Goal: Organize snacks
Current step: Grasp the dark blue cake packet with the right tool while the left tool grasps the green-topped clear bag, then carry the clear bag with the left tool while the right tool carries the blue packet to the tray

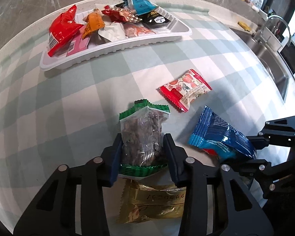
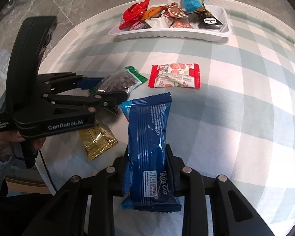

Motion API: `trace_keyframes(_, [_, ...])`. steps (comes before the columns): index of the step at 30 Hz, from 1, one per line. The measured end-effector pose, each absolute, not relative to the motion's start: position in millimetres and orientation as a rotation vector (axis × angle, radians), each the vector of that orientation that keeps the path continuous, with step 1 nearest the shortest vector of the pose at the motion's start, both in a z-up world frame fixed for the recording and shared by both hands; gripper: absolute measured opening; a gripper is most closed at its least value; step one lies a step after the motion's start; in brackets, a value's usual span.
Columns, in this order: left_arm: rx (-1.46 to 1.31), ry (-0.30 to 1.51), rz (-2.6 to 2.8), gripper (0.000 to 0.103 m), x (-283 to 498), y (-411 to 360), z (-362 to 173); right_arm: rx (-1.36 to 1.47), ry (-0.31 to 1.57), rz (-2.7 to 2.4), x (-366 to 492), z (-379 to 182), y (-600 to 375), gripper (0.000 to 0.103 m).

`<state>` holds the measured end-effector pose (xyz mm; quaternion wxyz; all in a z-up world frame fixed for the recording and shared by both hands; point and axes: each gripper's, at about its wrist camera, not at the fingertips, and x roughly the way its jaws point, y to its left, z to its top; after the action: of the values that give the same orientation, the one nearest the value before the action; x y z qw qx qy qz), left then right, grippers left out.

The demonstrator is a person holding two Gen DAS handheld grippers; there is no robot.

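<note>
Both grippers are clamped on packets, ready to carry them to the white tray (image 1: 116, 47) at the table's far edge. The left gripper (image 1: 142, 157) squeezes the green-edged nut bag (image 1: 143, 129); the right gripper (image 2: 147, 167) pinches the blue cake wrapper (image 2: 149, 137). The tray already holds a heap of mixed packets. Nearer than the tray, a red-edged packet (image 2: 175, 75) and a gold packet (image 2: 96, 139) lie loose.

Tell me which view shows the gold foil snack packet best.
Right wrist view: the gold foil snack packet lies mostly uncovered on the checked tablecloth. In the left wrist view, the packet sits partly hidden behind tong fingers.
</note>
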<state>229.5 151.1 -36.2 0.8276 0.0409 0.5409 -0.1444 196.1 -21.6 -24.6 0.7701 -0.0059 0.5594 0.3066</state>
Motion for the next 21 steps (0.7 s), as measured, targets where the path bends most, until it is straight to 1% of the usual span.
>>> trace_keyframes(10, [0.065, 1.143, -0.313, 0.033, 227.4, 156.0, -33.6, 0.04, 1.222, 0.663, 198.1, -25.1, -28.8, 0.031])
trace_keyframes(21, [0.051, 1.139, -0.314, 0.033, 226.1, 159.5, -29.2, 0.12, 1.221, 0.67, 200.9, -17.8, -43.0, 0.031])
